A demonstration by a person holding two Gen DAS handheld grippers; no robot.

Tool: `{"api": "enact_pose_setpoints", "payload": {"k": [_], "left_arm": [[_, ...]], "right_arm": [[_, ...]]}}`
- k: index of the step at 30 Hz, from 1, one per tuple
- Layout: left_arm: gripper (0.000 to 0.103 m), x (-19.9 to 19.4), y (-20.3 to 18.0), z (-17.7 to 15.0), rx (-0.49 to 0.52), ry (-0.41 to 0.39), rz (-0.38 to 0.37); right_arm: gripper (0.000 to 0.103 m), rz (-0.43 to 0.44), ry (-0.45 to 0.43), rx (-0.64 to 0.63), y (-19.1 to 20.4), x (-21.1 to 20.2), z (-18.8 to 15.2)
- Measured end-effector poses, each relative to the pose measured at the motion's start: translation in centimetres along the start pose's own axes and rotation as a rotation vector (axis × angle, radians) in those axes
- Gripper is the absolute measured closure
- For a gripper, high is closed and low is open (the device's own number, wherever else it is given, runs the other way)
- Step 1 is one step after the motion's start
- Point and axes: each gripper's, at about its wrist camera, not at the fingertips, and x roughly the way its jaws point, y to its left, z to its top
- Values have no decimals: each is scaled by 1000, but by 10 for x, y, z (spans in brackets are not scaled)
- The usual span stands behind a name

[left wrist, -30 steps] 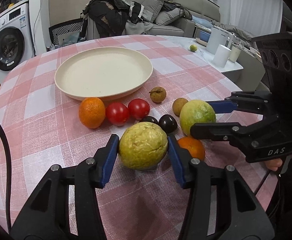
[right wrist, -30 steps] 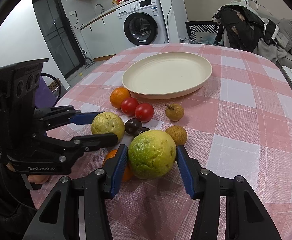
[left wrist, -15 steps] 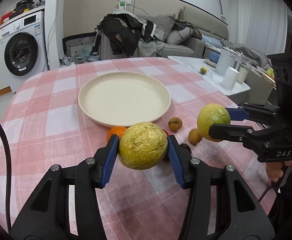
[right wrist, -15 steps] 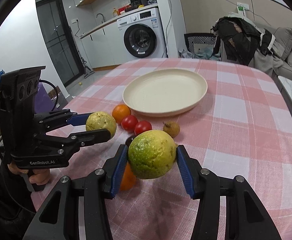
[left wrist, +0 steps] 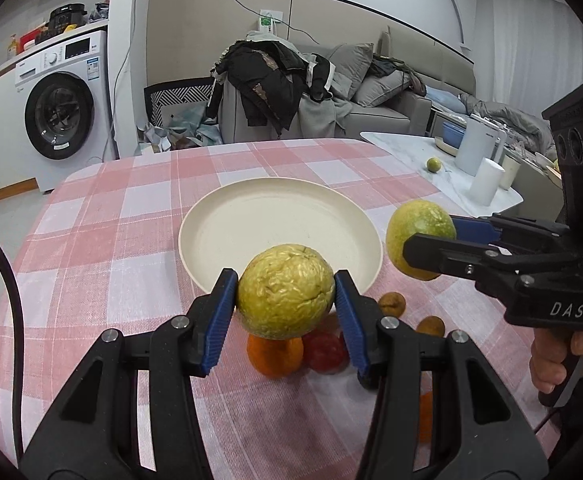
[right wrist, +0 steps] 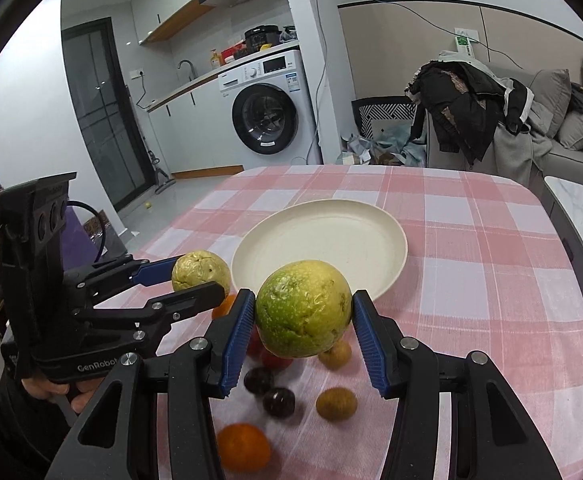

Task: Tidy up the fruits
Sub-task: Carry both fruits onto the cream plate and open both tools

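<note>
**Two large fruits held above the table near the cream plate**

A round table (left wrist: 91,240) covered in a pink-and-white checked cloth is seen in both wrist views. At its middle a wide cream plate (left wrist: 279,216) is set, with nothing lying in it.

The left gripper (left wrist: 285,302) is clamped on a wrinkled yellow fruit (left wrist: 285,296), which is held in the air just in front of the plate's near rim. The right gripper (right wrist: 303,320) is clamped on a smoother green-yellow fruit (right wrist: 305,308), likewise lifted clear of the cloth and held beside the plate's near right edge; in the left wrist view this fruit (left wrist: 419,236) is seen just to the right of the plate.

On the cloth in front of the plate, below the two held fruits, the smaller fruits are left: an orange (left wrist: 274,354) and a red tomato (left wrist: 325,352) side by side, a second orange (right wrist: 243,446) farther from the plate, two dark plums (right wrist: 278,402) close together, and two small brown fruits (right wrist: 336,402) to the right of these.
</note>
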Motion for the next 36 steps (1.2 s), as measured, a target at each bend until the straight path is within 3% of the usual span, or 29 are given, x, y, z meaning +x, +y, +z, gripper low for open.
{"api": "enact_pose_setpoints", "payload": {"k": [18, 32, 35, 36], "left_arm": [[56, 58, 14, 9, -20, 61, 51], [56, 62, 15, 6, -18, 82, 62], [50, 50, 17, 6, -27, 71, 72], [42, 45, 18, 5, -33, 64, 72]], "right_arm": [[52, -36, 99, 98, -25, 62, 16], [51, -67, 114, 111, -29, 75, 14], [48, -79, 73, 107, -28, 62, 16], [44, -87, 63, 103, -28, 58, 16]]}}
